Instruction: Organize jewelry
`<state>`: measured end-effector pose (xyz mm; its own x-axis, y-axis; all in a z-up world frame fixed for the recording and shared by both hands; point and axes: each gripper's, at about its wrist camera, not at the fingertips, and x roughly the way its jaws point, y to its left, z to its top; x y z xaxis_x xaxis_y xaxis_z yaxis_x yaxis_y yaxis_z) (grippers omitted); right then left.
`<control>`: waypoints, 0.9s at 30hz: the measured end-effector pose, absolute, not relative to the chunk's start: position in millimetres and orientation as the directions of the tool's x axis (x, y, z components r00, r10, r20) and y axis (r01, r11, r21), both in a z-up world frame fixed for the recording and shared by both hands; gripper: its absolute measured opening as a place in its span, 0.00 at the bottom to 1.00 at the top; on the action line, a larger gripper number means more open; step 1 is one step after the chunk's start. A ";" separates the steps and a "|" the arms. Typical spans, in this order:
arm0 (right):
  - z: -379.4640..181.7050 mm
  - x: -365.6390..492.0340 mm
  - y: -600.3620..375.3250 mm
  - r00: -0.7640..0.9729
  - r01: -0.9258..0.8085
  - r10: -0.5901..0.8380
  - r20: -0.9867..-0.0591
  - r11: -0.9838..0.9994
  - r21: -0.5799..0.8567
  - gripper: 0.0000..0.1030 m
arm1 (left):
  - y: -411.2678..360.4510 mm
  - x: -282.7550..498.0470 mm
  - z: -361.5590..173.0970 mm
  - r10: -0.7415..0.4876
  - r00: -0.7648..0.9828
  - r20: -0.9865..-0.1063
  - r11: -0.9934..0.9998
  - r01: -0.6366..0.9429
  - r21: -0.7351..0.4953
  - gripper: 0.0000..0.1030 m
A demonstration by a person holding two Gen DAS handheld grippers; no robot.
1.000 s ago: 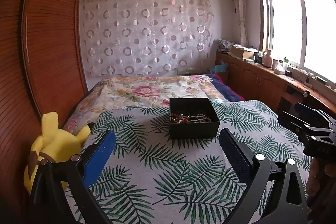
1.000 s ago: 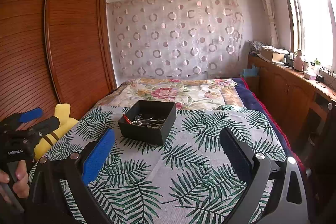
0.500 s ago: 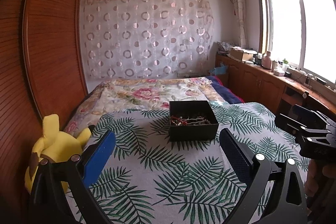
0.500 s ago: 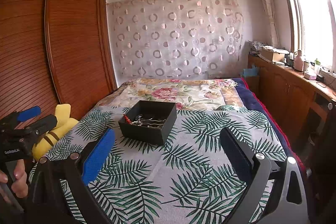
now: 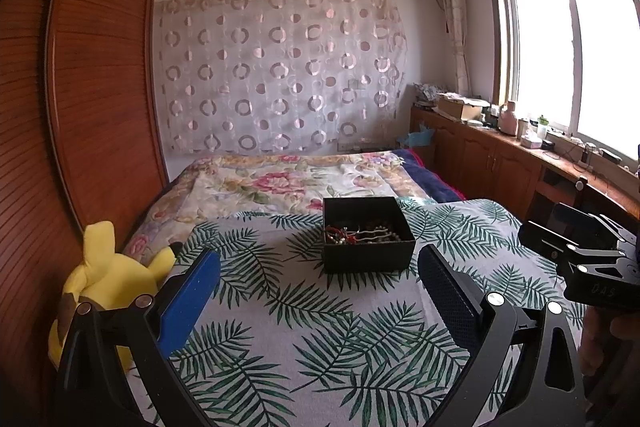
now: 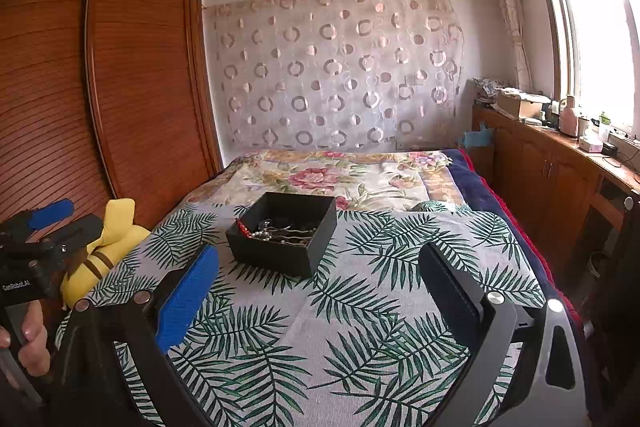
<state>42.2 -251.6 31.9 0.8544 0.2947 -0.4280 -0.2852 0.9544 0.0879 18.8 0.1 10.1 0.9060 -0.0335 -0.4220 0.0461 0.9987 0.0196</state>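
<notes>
A black open box (image 5: pixel 366 237) holding a tangle of jewelry (image 5: pixel 360 235), red beads and silver chains, sits on the palm-leaf cloth (image 5: pixel 320 327) on the bed. It also shows in the right wrist view (image 6: pixel 284 233), with the jewelry (image 6: pixel 276 230) inside. My left gripper (image 5: pixel 318 291) is open and empty, held short of the box. My right gripper (image 6: pixel 318 291) is open and empty, with the box ahead and to its left. Each gripper shows at the edge of the other's view.
A yellow plush toy (image 5: pixel 108 279) lies at the bed's left edge by a wooden wardrobe (image 5: pixel 80 107). A floral quilt (image 5: pixel 288 183) covers the far half of the bed. Wooden cabinets (image 5: pixel 500 163) with clutter run under the window on the right.
The left wrist view has tilted up a little, so the box sits lower in its frame. The right gripper has hardly moved. Both stay open.
</notes>
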 end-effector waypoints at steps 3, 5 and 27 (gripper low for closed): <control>32.1 42.1 -251.5 0.854 -0.286 0.296 -0.428 0.954 0.088 0.98 | 0.4 18.9 9.9 -0.033 0.906 -0.421 0.999 0.045 0.020 0.93; 31.9 42.1 -251.5 0.854 -0.287 0.296 -0.428 0.954 0.088 0.98 | 0.6 18.6 9.4 -0.034 0.906 -0.422 0.999 0.046 0.018 0.93; 31.3 41.9 -243.6 0.852 -0.292 0.302 -0.429 0.952 0.090 0.98 | 4.0 19.7 12.9 -0.034 0.905 -0.424 0.999 0.043 0.012 0.93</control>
